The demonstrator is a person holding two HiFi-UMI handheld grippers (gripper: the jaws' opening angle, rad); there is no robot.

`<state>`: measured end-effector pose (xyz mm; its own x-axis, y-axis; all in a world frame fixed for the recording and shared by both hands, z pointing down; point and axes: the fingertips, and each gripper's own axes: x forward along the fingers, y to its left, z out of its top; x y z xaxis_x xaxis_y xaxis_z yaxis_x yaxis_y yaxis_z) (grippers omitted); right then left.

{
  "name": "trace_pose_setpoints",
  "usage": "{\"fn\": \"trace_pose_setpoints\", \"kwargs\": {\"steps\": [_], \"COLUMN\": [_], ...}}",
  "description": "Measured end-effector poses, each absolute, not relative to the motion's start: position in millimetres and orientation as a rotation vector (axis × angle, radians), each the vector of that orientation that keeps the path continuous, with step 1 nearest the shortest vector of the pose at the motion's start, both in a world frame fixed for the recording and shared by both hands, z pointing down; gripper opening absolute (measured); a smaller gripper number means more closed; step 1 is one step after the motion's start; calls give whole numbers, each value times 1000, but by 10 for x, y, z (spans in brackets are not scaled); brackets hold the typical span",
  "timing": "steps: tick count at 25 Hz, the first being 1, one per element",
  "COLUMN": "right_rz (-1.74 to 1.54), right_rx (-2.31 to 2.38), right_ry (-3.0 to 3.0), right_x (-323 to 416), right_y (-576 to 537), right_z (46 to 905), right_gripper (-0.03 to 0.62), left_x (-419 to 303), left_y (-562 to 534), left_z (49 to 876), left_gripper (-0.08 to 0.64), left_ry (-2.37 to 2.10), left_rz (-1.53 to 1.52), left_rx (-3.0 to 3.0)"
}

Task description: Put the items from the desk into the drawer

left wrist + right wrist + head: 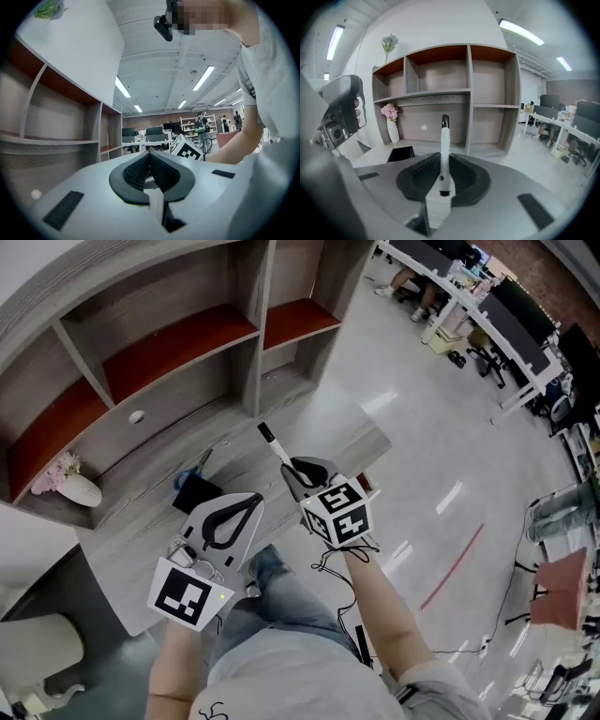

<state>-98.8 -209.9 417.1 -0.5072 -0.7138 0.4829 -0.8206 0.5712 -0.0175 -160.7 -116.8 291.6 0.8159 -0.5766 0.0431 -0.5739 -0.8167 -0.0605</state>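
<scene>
Directly below the head camera, a desk of pale grey, streaked wood grain runs beneath a matching shelf unit whose open compartments are lined in reddish brown. The right gripper, grey plastic with ribbed black pads, is held above the desk's front edge with its jaws clamped on a slim white marker. The marker's black-capped end sticks out past the fingertips, over the desk and pointing toward the shelves. The left gripper, of the same build, hangs just off the desk's front edge with its jaws pressed together and nothing between them. On the desk sit a flat black box, a small blue item too small to identify just behind it, and at the desk's far left end a white vase of pink flowers. Beyond the desk's right end, a glossy pale floor stretches to rows of office workstations with dark monitors.
</scene>
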Motion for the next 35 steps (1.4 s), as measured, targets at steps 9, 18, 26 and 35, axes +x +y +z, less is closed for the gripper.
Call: {"fn": "trace_pose_setpoints", "kwargs": {"steps": [9,18,26,35], "right_rz": [350,343,327,279], "right_rx": [1350,1405,1371,1258], "right_ry": [-2355,-2338,-2353,-2396], "right_x": [-750,-403,69,650], "right_y": [-1661,-1499,-1366,-1347], "right_z": [4043,4043,4187,4156], "right_gripper": [72,72,72,72], "left_x": [-1444,-1198,-694,-35], "left_y": [-848,-795,-761,-744], "left_z": [2887,2901,2998,2924], "left_gripper": [5,5,5,5], "left_ry": [815,765,775,862], "left_rz": [-71,-74,-52,-44], "left_rx": [-2988,-2986,-2989,-2980]}}
